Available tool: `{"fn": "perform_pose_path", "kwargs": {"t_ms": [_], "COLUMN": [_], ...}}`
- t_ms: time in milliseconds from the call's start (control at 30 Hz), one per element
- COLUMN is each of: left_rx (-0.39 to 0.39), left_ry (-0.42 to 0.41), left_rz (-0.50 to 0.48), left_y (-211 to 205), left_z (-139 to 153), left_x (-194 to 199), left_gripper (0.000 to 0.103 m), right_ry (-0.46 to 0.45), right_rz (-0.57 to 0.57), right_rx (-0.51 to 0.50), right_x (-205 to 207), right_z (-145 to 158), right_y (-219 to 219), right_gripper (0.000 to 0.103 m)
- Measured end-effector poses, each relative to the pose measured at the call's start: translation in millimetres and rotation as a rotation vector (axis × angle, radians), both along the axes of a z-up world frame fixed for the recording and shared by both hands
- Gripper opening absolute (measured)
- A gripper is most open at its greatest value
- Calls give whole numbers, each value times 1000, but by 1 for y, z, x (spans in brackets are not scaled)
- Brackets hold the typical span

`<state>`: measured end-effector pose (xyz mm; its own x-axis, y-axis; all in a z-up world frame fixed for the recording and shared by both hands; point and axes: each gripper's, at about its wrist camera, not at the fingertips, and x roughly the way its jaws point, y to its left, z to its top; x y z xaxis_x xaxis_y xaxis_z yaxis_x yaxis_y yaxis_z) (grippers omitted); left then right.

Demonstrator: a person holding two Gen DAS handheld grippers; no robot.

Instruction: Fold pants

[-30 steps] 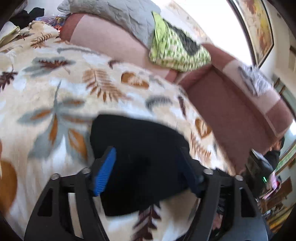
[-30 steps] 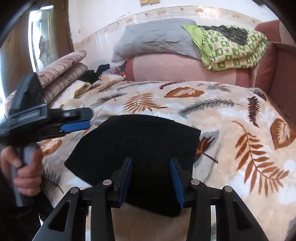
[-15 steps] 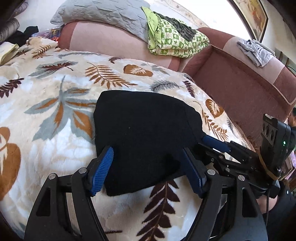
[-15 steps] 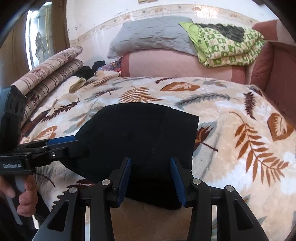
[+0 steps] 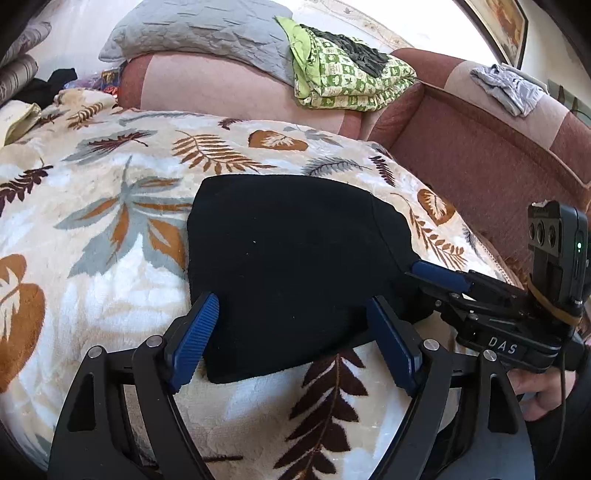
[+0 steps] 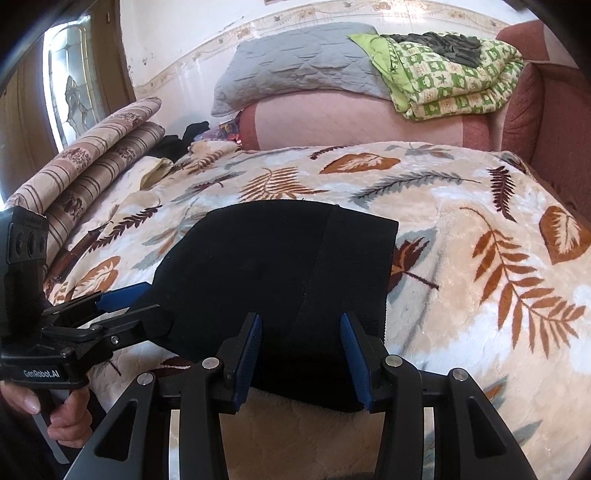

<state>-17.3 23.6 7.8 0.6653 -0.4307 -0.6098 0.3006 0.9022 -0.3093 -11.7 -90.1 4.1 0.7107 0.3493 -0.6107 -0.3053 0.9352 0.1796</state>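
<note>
The black pants [image 5: 291, 266] lie folded into a compact flat stack on the leaf-patterned blanket [image 5: 110, 229]; they also show in the right wrist view [image 6: 280, 273]. My left gripper [image 5: 295, 332] is open and empty, its blue pads straddling the near edge of the pants. My right gripper [image 6: 301, 347] is open and empty at the pants' near edge. In the left wrist view the right gripper's fingers [image 5: 439, 275] reach to the pants' right corner. In the right wrist view the left gripper's fingers [image 6: 122, 297] sit at the pants' left corner.
A pink sofa back [image 5: 229, 88] carries a grey pillow [image 5: 207, 33] and a folded green quilt [image 5: 343, 81]. A maroon armrest [image 5: 480, 162] bounds the right side. Striped rolled bedding [image 6: 96, 155] lies at the left.
Both grippers have drawn in towards the near edge of the folded pants. The left gripper has steadied and swung so the right gripper comes into its view. The pants have not moved.
</note>
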Motion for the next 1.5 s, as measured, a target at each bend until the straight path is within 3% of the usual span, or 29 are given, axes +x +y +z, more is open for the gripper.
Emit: {"fn": "perform_pose_path", "kwargs": {"t_ms": [600, 733, 867, 1000, 1133, 1233, 1333, 1400, 1500], "left_rx": [-55, -75, -85, -79, -90, -92, -81, -78, -53], "left_ry": [47, 15, 53, 76, 82, 74, 101, 124, 116], "left_rz": [14, 14, 4, 16, -11, -39, -62, -61, -59], "left_y": [9, 11, 13, 14, 11, 7, 1, -1, -5], "left_z": [12, 36, 45, 42, 33, 27, 20, 13, 12], "left_x": [1, 19, 56, 80, 89, 88, 91, 95, 95], "left_gripper": [82, 83, 82, 82, 82, 83, 83, 82, 83], "right_ry": [87, 96, 130, 52, -5, -12, 49, 129, 131], "right_rz": [-28, -33, -21, -61, -12, 21, 35, 7, -20], "right_rx": [-20, -18, -14, -44, -114, -139, -80, -104, -41], "right_x": [-8, -8, 1, 15, 41, 64, 80, 92, 93], "right_z": [3, 3, 14, 40, 54, 49, 32, 12, 7], "right_y": [4, 4, 2, -6, -3, 1, 3, 7, 1], "right_gripper": [44, 44, 44, 44, 44, 44, 44, 44, 46]}}
